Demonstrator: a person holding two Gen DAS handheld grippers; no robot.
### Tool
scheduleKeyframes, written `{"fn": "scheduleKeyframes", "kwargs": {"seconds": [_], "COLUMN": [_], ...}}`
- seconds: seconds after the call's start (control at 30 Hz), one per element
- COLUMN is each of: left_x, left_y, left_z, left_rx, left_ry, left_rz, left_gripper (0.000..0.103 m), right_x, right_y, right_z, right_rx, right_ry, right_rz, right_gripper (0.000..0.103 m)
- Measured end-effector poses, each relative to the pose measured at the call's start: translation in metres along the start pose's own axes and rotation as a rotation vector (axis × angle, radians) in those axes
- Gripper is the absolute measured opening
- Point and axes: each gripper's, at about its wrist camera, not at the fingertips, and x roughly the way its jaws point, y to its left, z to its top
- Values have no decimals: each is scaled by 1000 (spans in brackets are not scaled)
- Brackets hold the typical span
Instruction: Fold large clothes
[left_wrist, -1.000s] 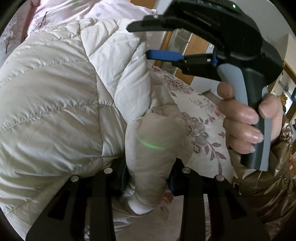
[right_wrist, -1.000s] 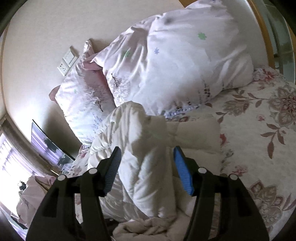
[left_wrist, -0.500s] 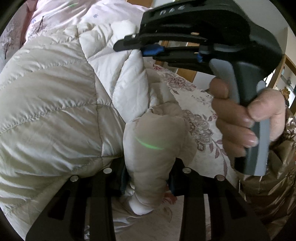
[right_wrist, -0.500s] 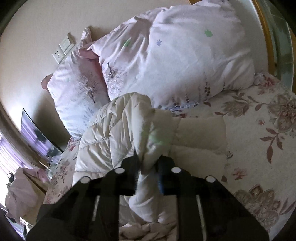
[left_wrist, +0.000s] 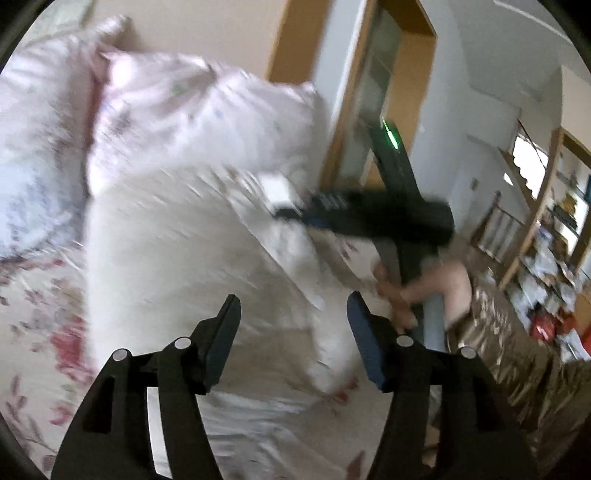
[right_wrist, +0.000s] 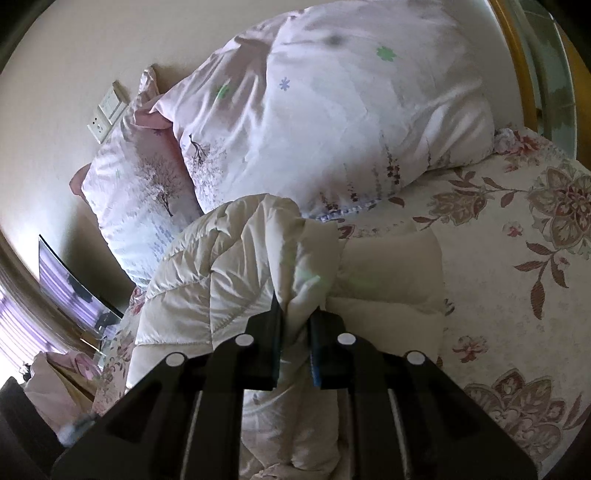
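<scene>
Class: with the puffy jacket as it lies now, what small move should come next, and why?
Probably bring the open left hand-held gripper onto the cream jacket, since only the right hand-held gripper pinches a fold of it.

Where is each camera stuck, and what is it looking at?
Left wrist: sits on the left gripper, open over the blurry white puffy jacket on the floral bedspread; it also shows the right gripper and the person's right hand.
Right wrist: sits on the right gripper, shut on a fold of the jacket, facing the pink pillows and the wall; only its own fingers show.
Both see the jacket, pillows and bedspread.
</scene>
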Motion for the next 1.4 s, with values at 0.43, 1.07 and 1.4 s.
{"fn": "scheduleKeyframes", "kwargs": {"seconds": [0.43, 1.07, 1.4], "left_x": [8, 28, 46], "left_y": [94, 128, 145], "left_z": [33, 40, 40], "left_rx": [-179, -229, -229], "left_ry": [-9, 28, 74], "left_rz": [178, 214, 248], "left_gripper": [62, 62, 62], "right_x": [19, 29, 38], "right_y": [-26, -45, -52], "right_z": [-4, -8, -12], "right_rx": [84, 137, 141], "right_ry": [23, 47, 71], "right_rz": [21, -7, -34], "right_gripper": [14, 16, 16]}}
